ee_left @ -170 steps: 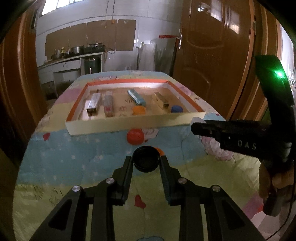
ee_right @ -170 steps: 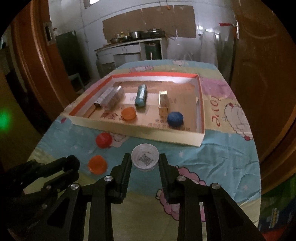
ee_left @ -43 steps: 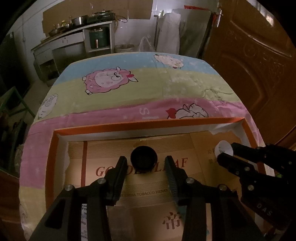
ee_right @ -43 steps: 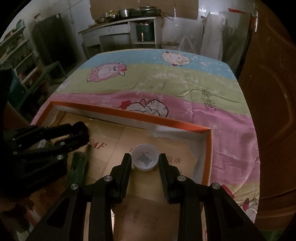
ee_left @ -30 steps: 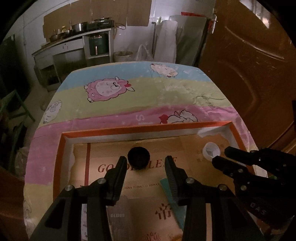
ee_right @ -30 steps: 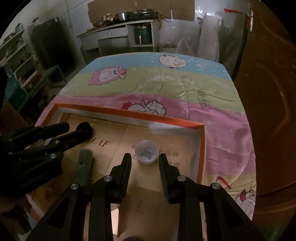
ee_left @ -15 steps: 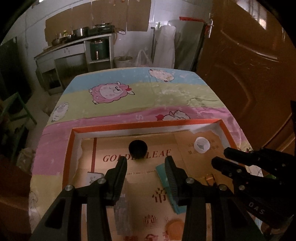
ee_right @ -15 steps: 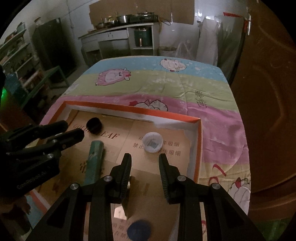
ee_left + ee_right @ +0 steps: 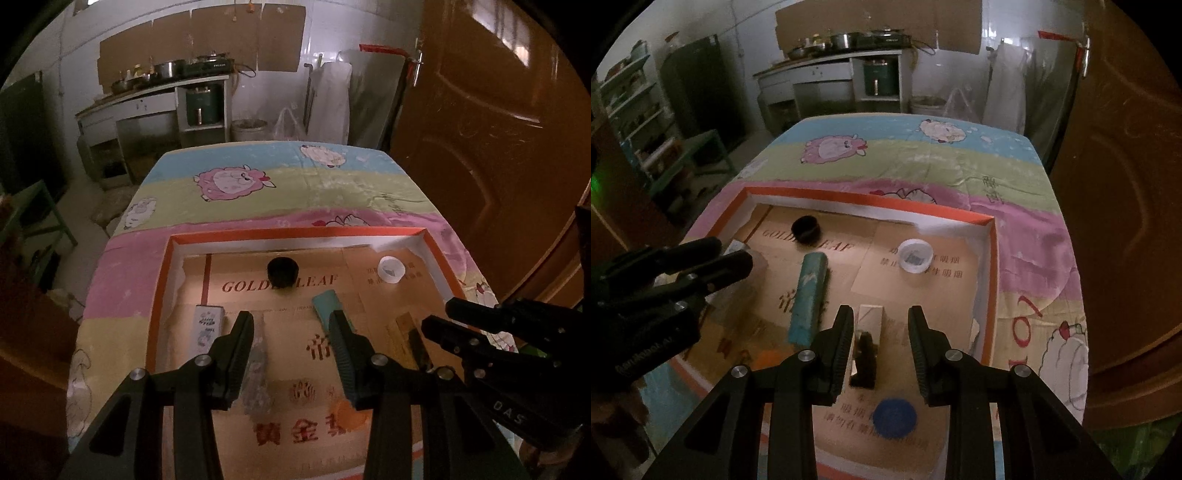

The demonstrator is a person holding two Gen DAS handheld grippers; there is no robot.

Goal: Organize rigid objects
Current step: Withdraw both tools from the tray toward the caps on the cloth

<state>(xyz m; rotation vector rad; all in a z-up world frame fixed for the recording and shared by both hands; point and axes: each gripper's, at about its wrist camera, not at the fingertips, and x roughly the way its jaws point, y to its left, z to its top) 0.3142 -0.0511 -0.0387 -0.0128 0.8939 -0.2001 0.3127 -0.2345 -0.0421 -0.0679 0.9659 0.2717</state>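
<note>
Both grippers empty, jaws apart, over tray (image 9: 437, 254); black cap (image 9: 282, 268) dead ahead of left gripper (image 9: 291, 325), white cap (image 9: 915, 256) just ahead of right gripper (image 9: 881, 319), both by far wall

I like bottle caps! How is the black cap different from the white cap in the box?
The black round cap looks dark and plain, while the white plastic cap is pale with a small printed label showing inside it. The black cap lies nearer the box's left side, on the red lettering; the white cap lies nearer the right wall of the orange-rimmed cardboard box. Both are small, round, lie loose near the far wall, and no gripper touches them.
</note>
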